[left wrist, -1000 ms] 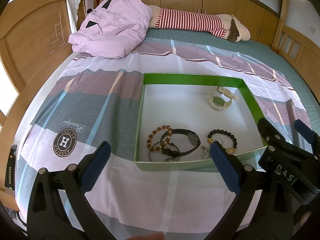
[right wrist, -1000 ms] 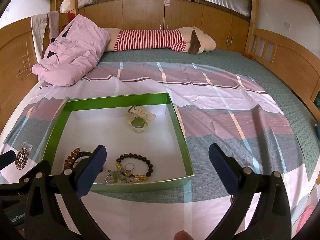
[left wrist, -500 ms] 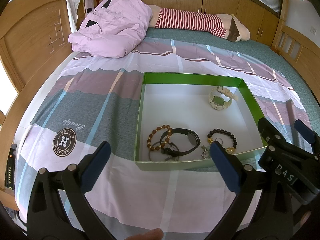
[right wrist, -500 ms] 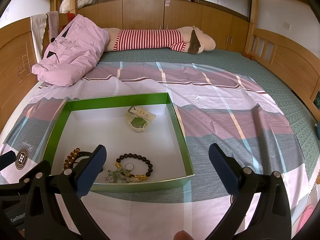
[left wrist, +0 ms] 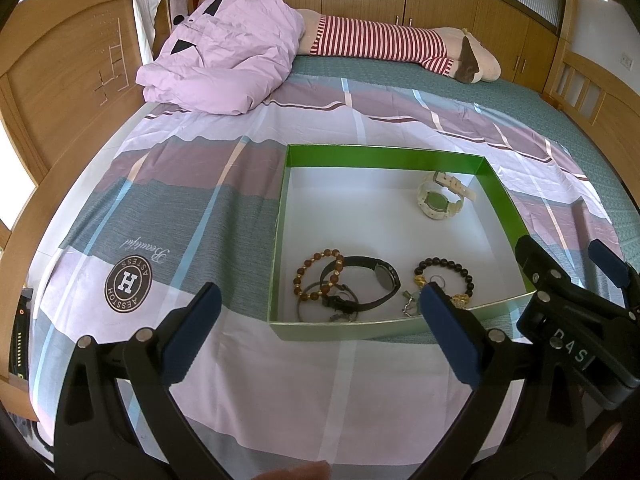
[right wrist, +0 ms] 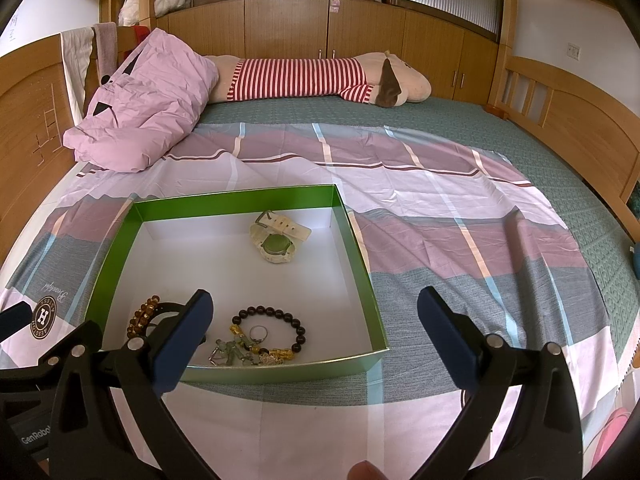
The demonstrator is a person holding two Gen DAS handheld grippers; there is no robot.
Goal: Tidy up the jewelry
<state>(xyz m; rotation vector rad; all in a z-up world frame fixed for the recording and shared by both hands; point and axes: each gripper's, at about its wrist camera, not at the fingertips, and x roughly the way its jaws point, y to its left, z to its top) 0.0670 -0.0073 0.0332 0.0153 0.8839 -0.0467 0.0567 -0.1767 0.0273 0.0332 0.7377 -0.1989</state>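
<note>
Left gripper (left wrist: 320, 330) w/ jaws wide apart, empty, held level just short of the box's (left wrist: 400, 158) near wall. Right gripper (right wrist: 316, 328) likewise spread wide, nothing in it, at the box's near right corner. Box is green-walled w/ white floor, sitting on a striped sheet (left wrist: 192, 184). In the box, along the near wall: brown bead bracelet (left wrist: 318, 276) overlapping a black watch (left wrist: 374, 276), then a black bead bracelet (right wrist: 276, 330) w/ gold charms beside a small ring (right wrist: 259, 333). Near the far right corner: white watch (right wrist: 276, 236), well apart from the rest.
</note>
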